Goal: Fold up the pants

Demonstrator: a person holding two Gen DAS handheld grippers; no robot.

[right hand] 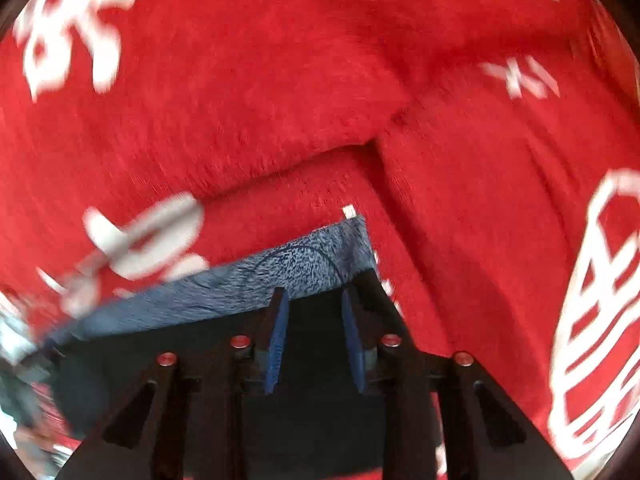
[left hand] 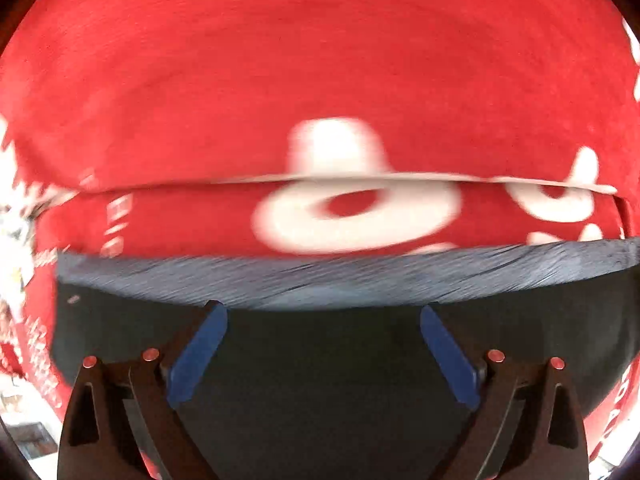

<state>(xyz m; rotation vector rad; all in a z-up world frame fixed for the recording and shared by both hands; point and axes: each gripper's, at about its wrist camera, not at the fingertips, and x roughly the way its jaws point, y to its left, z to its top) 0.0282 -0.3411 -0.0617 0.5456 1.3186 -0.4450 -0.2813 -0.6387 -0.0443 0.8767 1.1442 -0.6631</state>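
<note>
Pants (left hand: pixel 320 360) dark on red cloth (left hand: pixel 320 60), under left fingers (left hand: pixel 200 352) wide apart, right fingers (right hand: pixel 278 344) narrowly parted, empty.

Beyond the tips of the left gripper (left hand: pixel 323 312), the white print on the red cloth (left hand: pixel 320 60) is smeared by motion and unreadable. The dark pants (left hand: pixel 320 380) run under both fingers and off the lower edge, their full shape hidden. Ahead of the right gripper (right hand: pixel 314 296), the pants' heathered band (right hand: pixel 280 276) blurs toward the left, and the white markings around it cannot be made out.
</note>
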